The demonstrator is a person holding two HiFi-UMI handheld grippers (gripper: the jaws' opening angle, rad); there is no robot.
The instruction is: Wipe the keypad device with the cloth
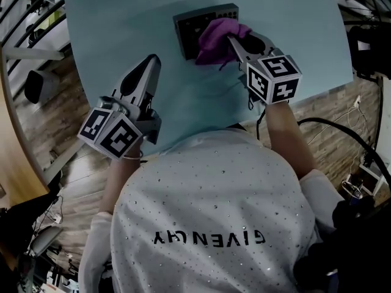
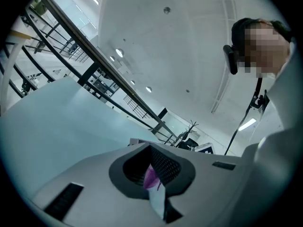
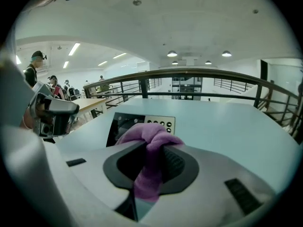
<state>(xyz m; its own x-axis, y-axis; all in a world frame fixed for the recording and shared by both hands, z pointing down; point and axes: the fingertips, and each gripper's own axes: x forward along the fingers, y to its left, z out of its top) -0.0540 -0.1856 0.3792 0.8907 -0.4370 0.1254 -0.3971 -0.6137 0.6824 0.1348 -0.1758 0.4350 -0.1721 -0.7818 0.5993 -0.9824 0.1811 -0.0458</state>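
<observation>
The dark keypad device [image 1: 190,30] lies flat near the far side of the pale blue table [image 1: 116,23]. A purple cloth [image 1: 217,36] is bunched over its right half. My right gripper [image 1: 234,45] is shut on the cloth and holds it down onto the device. In the right gripper view the cloth [image 3: 150,145] is pinched between the jaws of the right gripper [image 3: 151,167], with the device [image 3: 142,123] just beyond. My left gripper [image 1: 153,60] hovers over the table's left part, shut and empty, well clear of the device; in its own view the left gripper [image 2: 154,176] shows only a sliver of gap.
The table's near edge runs just in front of the person's body. Black cables [image 1: 342,133] lie on the wooden floor at the right. A railing [image 3: 189,74] rings the area. Other people [image 3: 35,65] stand far off by a wooden table.
</observation>
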